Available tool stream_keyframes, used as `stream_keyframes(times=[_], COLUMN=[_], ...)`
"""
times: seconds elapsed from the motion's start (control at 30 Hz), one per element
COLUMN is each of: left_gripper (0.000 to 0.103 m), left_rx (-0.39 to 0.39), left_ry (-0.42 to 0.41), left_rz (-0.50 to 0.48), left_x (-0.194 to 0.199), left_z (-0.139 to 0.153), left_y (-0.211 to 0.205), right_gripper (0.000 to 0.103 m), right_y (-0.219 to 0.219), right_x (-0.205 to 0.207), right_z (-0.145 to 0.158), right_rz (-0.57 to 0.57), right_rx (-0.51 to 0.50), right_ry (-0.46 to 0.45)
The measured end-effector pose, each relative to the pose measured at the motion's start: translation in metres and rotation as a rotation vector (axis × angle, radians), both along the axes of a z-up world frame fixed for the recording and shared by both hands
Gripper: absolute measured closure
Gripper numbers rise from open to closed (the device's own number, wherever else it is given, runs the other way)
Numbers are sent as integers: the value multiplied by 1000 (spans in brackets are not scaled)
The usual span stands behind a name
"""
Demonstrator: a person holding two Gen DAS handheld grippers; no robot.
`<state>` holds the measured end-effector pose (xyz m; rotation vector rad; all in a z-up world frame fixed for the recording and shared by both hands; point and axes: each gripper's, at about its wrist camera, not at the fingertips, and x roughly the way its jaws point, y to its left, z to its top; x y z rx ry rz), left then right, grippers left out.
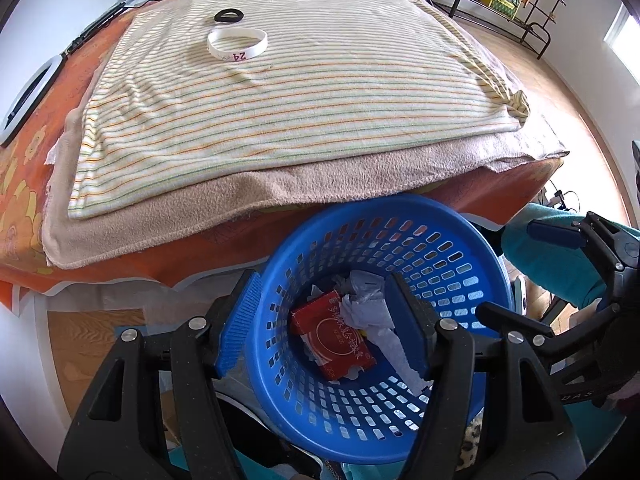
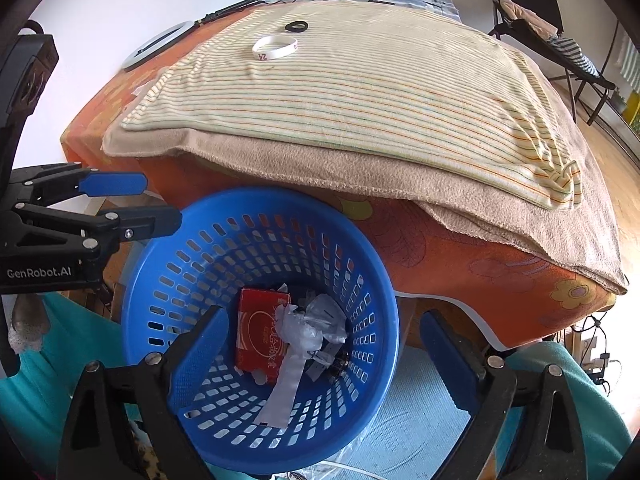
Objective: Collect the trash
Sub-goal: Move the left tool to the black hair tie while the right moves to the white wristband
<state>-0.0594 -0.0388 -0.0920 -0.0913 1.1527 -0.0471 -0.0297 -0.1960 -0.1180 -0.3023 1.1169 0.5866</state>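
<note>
A bright room with pale walls and a wood floor; an orange flowered cloth [image 2: 460, 252] covers a table, and on it lie a beige towel [image 2: 304, 172] and, on top of that, a striped towel [image 2: 360, 92].

Nearest, below the table's front edge, stands a blue perforated basket [image 2: 256, 216], its rim just under the overhanging beige towel. Inside, at the bottom, lie a red packet [image 2: 256, 332] with pale printed lettering, crumpled white paper and plastic wrap [image 2: 312, 324] resting partly over it, and a flat white strip [image 2: 284, 392] running down toward the near wall. Something small and dark sits beside the wrap, too unclear to name.

Both grippers hang over the basket, pointing down into it. The left gripper [image 1: 324, 324] has its blue-padded fingers spread apart with nothing between them; one finger sits outside the rim, the other over the inside. The right gripper [image 2: 320, 364] is likewise spread wide and empty, its left finger over the basket and its right finger outside the rim. A teal sleeve [image 1: 556, 264] shows behind the right gripper.

Farther back on the striped towel lie a white wristband [image 1: 237, 44] marked 24 and, just beyond it, a small black ring [image 1: 228, 15].
</note>
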Motion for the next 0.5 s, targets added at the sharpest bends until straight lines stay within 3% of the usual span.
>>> stream_keyframes(times=[0.5], left_gripper=[37], left_rx=[-15], left_ry=[-116], left_rz=[48], left_x=[58], left_z=[58], left_y=[43], right_gripper=[5], right_y=[16], right_x=[17], right_z=[29], right_rz=[-1], right_rx=[-20], right_ry=[-74])
